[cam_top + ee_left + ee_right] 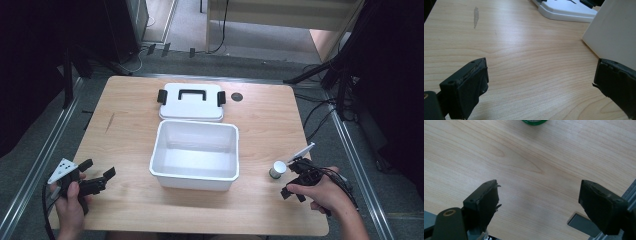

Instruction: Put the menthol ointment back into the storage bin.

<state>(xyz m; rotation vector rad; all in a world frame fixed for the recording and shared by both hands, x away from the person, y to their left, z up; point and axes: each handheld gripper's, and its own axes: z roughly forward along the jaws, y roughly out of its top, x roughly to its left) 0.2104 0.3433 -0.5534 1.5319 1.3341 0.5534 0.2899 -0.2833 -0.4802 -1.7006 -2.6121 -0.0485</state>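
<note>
In the high view, the right gripper (295, 176) rests near the counter's (265, 125) right edge, its fingers apart, just beside a small silver-topped can (277, 169). The left gripper (97, 172) sits at the near left corner, fingers apart and empty. A white bin (195, 177) stands mid-counter, its lid (191, 107) behind it.

Left gripper view: spread fingers (466, 92) over bare wood, the bin wall (616, 37) at right.

Right gripper view: fingers (484, 202) wide apart, the can's green rim (534, 122) at the top edge.

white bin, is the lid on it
No, the lid lies flat on the table behind the open white bin.
</note>
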